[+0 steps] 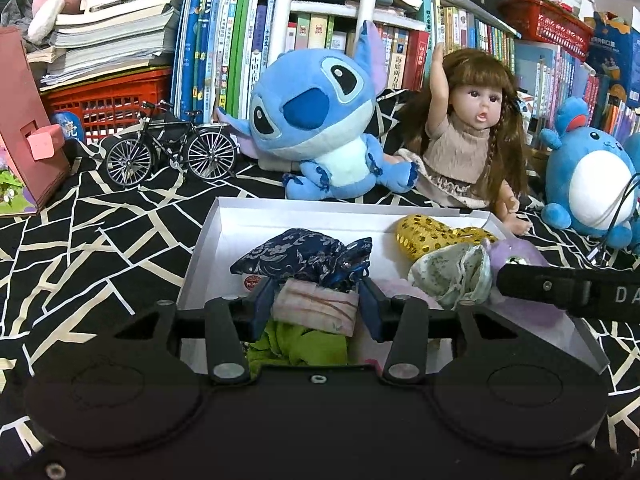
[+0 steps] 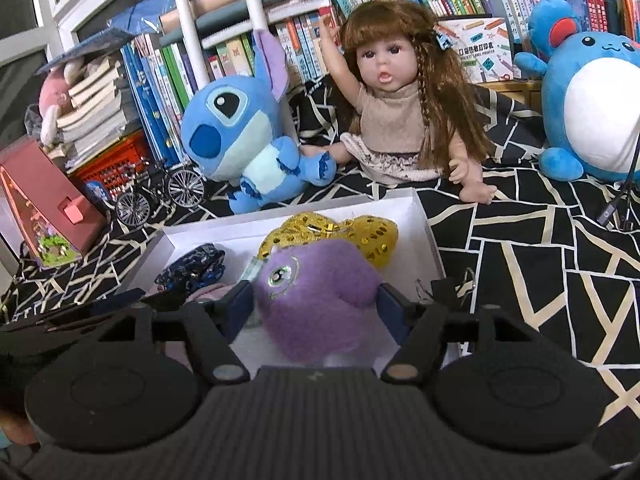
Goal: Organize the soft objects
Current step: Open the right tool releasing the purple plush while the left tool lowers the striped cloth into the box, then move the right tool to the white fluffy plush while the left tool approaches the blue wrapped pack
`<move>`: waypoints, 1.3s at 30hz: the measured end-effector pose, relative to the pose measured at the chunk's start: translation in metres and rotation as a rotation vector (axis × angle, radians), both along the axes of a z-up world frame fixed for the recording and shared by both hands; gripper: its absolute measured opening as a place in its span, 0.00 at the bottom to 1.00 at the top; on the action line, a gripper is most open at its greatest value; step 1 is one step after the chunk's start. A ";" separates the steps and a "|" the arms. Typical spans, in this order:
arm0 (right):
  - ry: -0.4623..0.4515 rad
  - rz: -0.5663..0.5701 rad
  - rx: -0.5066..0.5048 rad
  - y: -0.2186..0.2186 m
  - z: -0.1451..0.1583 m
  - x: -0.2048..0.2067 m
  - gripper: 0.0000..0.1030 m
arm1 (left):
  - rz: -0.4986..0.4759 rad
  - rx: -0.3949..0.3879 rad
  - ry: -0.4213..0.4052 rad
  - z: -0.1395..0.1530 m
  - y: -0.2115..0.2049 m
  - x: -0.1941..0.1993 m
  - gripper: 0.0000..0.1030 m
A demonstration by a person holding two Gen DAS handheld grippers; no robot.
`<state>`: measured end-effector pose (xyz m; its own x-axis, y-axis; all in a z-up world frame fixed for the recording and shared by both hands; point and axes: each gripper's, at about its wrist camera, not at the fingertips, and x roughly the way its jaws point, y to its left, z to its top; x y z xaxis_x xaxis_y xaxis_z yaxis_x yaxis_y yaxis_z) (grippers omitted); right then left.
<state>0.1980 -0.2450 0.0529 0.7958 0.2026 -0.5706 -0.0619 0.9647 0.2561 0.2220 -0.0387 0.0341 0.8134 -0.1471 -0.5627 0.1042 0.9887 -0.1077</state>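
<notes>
A white shallow box lies on the black patterned cloth and holds several soft items. My left gripper is over its near edge, shut on a pink striped cloth pouch, with a green cloth under it. A dark blue brocade pouch, a gold sequin pouch and a pale floral pouch lie in the box. My right gripper is shut on a purple plush toy over the box. The gold pouch lies just behind it.
Behind the box sit a blue Stitch plush, a long-haired doll and a round blue plush. A model bicycle, a pink box, a red crate and rows of books stand further back.
</notes>
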 end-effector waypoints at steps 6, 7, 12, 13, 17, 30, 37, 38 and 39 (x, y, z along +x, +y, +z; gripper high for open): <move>-0.046 0.005 -0.016 0.000 0.012 -0.013 0.83 | 0.007 0.008 -0.032 0.009 0.001 -0.013 0.74; -0.054 0.006 -0.022 0.000 0.014 -0.015 0.85 | 0.004 0.011 -0.038 0.011 0.001 -0.015 0.74; -0.092 0.012 -0.046 0.000 0.022 -0.029 0.87 | -0.003 0.035 -0.064 0.020 0.002 -0.030 0.80; -0.100 0.014 -0.049 0.000 0.024 -0.033 0.87 | -0.005 0.037 -0.067 0.021 0.004 -0.033 0.80; -0.125 0.029 -0.050 0.000 0.028 -0.049 0.89 | -0.012 0.033 -0.070 0.026 0.010 -0.047 0.81; -0.207 0.105 -0.086 0.024 0.036 -0.099 0.93 | -0.014 0.033 -0.096 0.034 0.035 -0.096 0.83; -0.226 0.140 -0.118 0.037 0.032 -0.117 0.96 | -0.013 0.032 -0.106 0.033 0.047 -0.118 0.84; -0.226 0.144 -0.122 0.039 0.031 -0.119 0.96 | -0.012 0.032 -0.107 0.032 0.048 -0.120 0.84; -0.226 0.148 -0.124 0.040 0.030 -0.120 0.97 | -0.012 0.033 -0.107 0.032 0.050 -0.123 0.85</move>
<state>0.0778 -0.2045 0.0833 0.8725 0.2656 -0.4102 -0.2462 0.9640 0.1005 0.0989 0.0112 0.0656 0.8676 -0.1399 -0.4772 0.1254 0.9902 -0.0622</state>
